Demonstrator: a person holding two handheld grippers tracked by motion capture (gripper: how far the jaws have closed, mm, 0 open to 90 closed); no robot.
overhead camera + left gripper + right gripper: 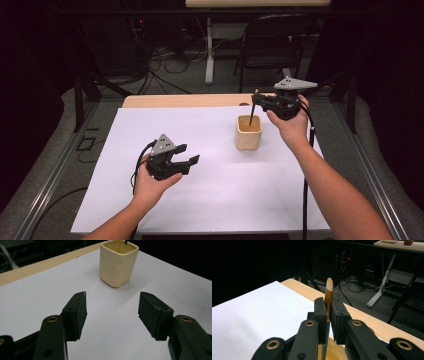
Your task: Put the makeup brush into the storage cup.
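You sit at a tabletop (150, 101) of pale wood covered by a large white sheet (200, 190). A cream, square-sided ceramic cup (248, 132) stands upright on the sheet toward two o'clock from its centre, mouth open to the top.

Your right hand-held gripper (256, 98) hovers just above the cup, at its far side. Its jaws are clamped on a thin dark stick (252, 114), perhaps a brush or pen; the kind is too small to tell. The stick hangs nearly upright, its lower end inside the cup's mouth. In the right gripper view the jaws pinch a golden-brown shaft (328, 298) with a rounded pale tip rising past them at twelve o'clock. Holding it vertical and high on the shaft seems meant to let the lower end pass the rim cleanly, whether going in or coming out.

Your left hand-held gripper (187, 155) floats over the sheet toward eight o'clock from the cup, well apart from it, jaws spread wide and holding nothing. It faces the cup (119, 263), which stands ahead at twelve o'clock in the left gripper view, probably ready to steady it if needed.
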